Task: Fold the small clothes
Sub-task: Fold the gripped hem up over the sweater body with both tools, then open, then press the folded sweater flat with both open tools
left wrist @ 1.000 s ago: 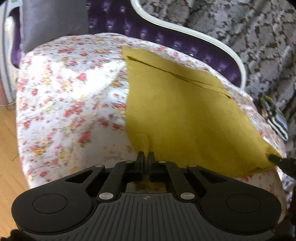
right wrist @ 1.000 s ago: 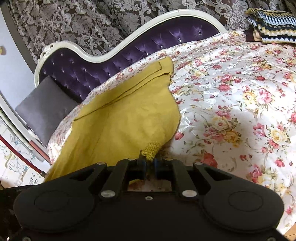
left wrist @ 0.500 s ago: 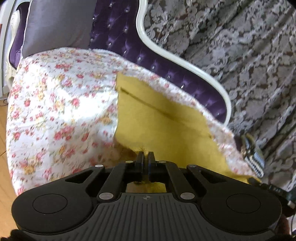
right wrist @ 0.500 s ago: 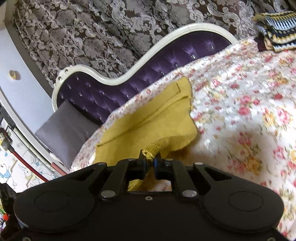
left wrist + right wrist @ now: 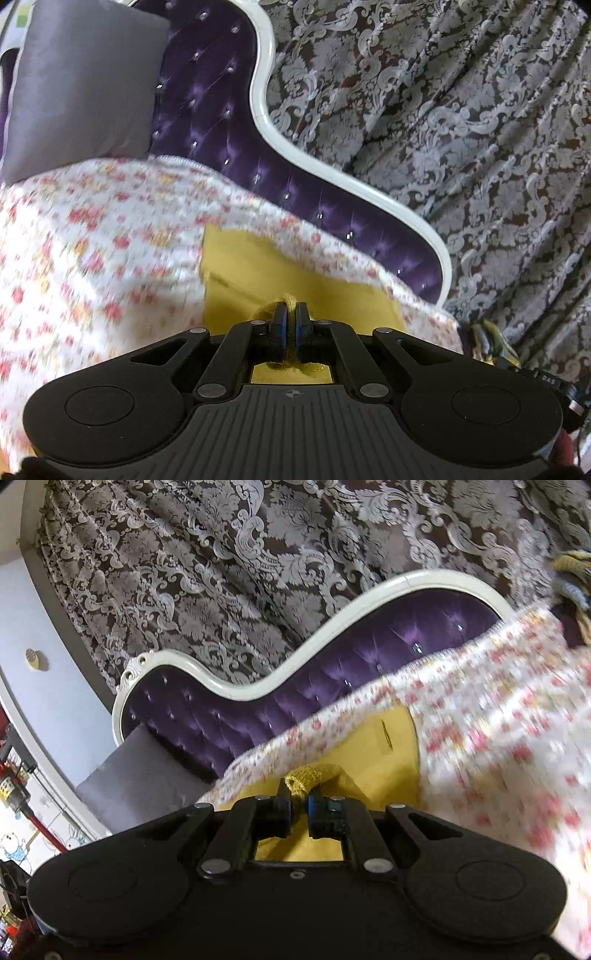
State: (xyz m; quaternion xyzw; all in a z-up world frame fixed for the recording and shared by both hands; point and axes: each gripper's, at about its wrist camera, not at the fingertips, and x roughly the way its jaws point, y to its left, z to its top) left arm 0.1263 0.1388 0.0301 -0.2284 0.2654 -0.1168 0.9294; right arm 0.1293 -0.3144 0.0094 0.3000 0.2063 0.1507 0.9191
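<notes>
A mustard-yellow garment lies on a floral bedspread. My left gripper is shut on a bunched edge of the garment, lifted off the bed. My right gripper is shut on another edge of the same garment, whose ribbed hem bulges up between the fingers. Both cameras tilt up, so only the far part of the garment shows beyond each gripper.
A purple tufted headboard with a white frame runs behind the bed; it also shows in the right wrist view. A grey cushion leans at its left end. A striped knit blanket lies to the right. Patterned curtains hang behind.
Both grippers have lifted the near edges of the garment and carried them toward the headboard. Less of the garment shows and the views have tilted up.
</notes>
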